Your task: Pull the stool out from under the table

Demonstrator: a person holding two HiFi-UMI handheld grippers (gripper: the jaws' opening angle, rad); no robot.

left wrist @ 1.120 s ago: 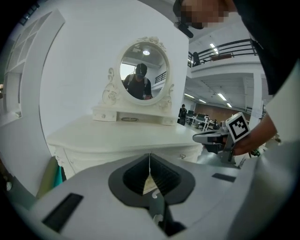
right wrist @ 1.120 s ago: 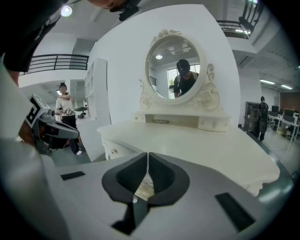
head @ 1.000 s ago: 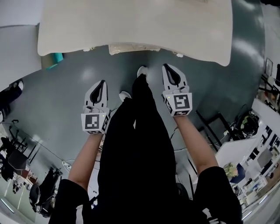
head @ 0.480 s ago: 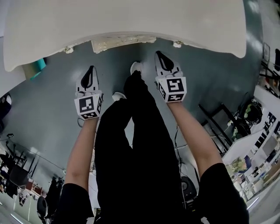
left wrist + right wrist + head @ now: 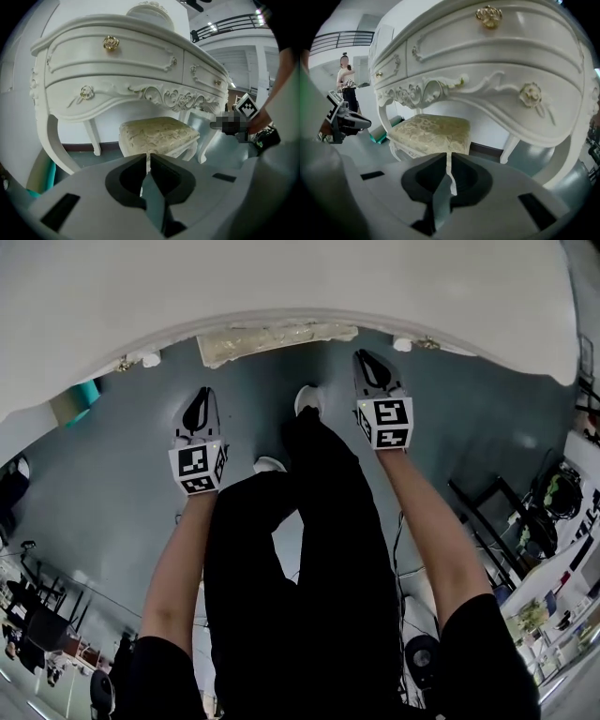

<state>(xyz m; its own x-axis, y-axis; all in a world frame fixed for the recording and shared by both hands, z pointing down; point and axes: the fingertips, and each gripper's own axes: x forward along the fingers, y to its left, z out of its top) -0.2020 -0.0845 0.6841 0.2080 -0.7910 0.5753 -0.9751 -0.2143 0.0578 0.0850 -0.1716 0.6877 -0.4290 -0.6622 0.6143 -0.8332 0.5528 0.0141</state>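
Observation:
A white carved stool with a cream patterned cushion (image 5: pixel 158 132) (image 5: pixel 431 131) stands under the ornate white table (image 5: pixel 281 287) (image 5: pixel 117 65) (image 5: pixel 497 70). In the head view only the stool's front edge (image 5: pixel 277 338) pokes out from under the tabletop. My left gripper (image 5: pixel 200 411) (image 5: pixel 148 161) hovers over the floor left of the stool, jaws shut on nothing. On the other side my right gripper (image 5: pixel 371 369) (image 5: pixel 450 161) is also shut and empty. Both point at the stool from a short way off, touching nothing.
The person's black-trousered legs and white shoes (image 5: pixel 309 397) stand between the grippers on the grey floor (image 5: pixel 112 474). Curved table legs (image 5: pixel 56 140) (image 5: pixel 384 119) flank the stool. A teal object (image 5: pixel 80 399) lies by the left leg. Chairs and desks (image 5: pixel 525 521) crowd the right.
Both grippers have sunk toward the floor and the head has come lower, so the tabletop fills more of the head view. The jaws stayed shut.

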